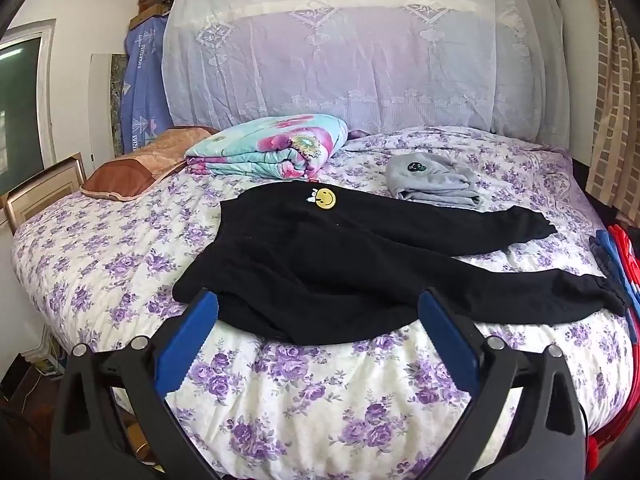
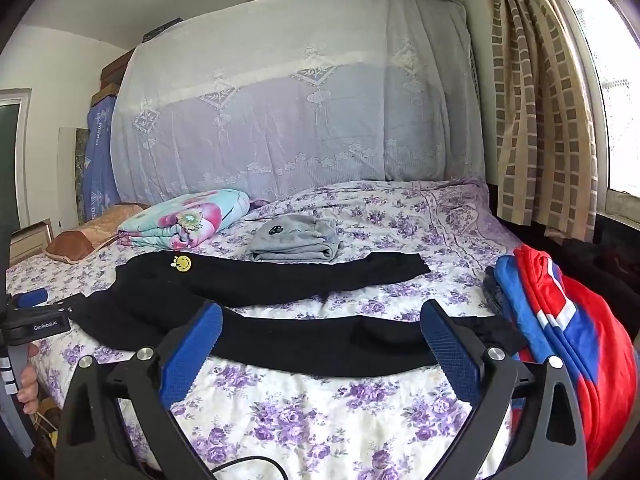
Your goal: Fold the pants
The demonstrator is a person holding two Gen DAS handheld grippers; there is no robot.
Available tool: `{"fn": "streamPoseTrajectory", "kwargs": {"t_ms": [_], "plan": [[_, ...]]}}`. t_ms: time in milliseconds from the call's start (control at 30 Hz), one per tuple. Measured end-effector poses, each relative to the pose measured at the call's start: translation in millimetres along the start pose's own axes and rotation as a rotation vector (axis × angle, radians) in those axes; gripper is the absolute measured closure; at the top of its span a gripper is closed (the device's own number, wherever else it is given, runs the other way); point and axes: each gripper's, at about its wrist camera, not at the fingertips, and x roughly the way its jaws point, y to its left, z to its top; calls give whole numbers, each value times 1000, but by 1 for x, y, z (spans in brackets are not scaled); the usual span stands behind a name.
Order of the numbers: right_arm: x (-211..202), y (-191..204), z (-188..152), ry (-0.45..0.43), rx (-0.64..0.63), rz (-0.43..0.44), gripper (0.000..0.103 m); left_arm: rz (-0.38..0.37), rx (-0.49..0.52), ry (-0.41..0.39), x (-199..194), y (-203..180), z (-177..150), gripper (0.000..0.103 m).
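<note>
Purple-flowered quilted bedspread (image 1: pixel 120 272) carries black fabric pants (image 1: pixel 320 264) with a yellow smiley patch, legs spread. Left gripper (image 1: pixel 316 312) and right gripper (image 2: pixel 320 320) hover gaping wide, empty, at the pants' near edge.

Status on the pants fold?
Done: black pants are spread on the bed, legs apart; grey garment behind is already folded. In hand: nothing. Left claw and right claw both hover open near the front edge. Left: every fold.
</note>
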Motion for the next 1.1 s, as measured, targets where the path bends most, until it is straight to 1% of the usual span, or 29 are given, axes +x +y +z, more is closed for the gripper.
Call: {"fn": "streamPoseTrajectory", "kwargs": {"t_ms": [67,133,233,400,1100], "plan": [[3,-3,-1,7,33,34,3,4,-1,-4,-1,0,-1,5],[5,-2,-2,24,36,52,3,1,4,-8,-3,-1,-1,5],[6,5,-5,20,7,38,3,-7,4,-10,-5,0,-2,5],[6,10,-8,24,-3,43,3,-8,-8,-6,-5,4,0,5],[2,6,-6,4,13,28,3,-5,-16,-3,-3,8,-2,5]]}}
